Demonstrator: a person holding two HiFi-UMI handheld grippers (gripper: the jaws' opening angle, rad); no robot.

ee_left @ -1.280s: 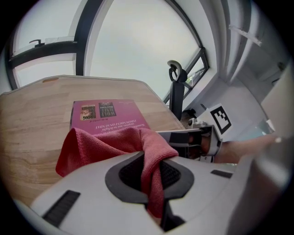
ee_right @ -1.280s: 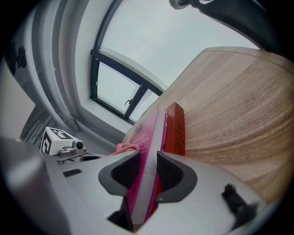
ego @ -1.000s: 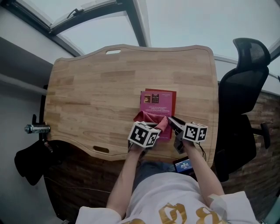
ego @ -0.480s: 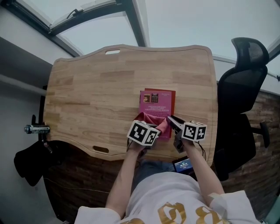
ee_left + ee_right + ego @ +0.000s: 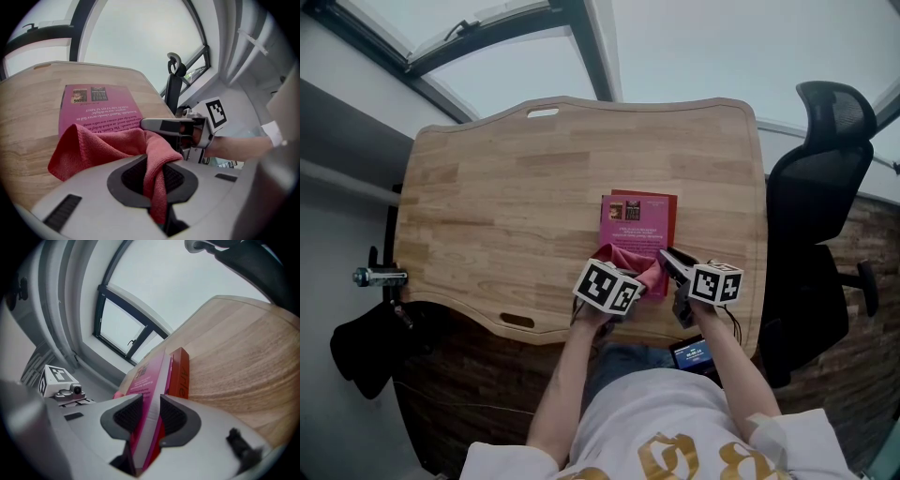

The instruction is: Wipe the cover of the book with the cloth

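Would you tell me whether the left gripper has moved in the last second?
No, not noticeably. In the head view the left gripper, shut on the cloth, sits at the book's near edge, as before, no closer to the desk's front cutout.

The wooden table point(image 5: 506, 187) bears a pink book point(image 5: 638, 221) near its front edge.

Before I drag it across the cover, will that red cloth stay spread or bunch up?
It will probably bunch up: the red woven cloth hangs in soft folds from the left tongs, so it looks floppy. Its textured weave may drag slightly on the pink book cover.
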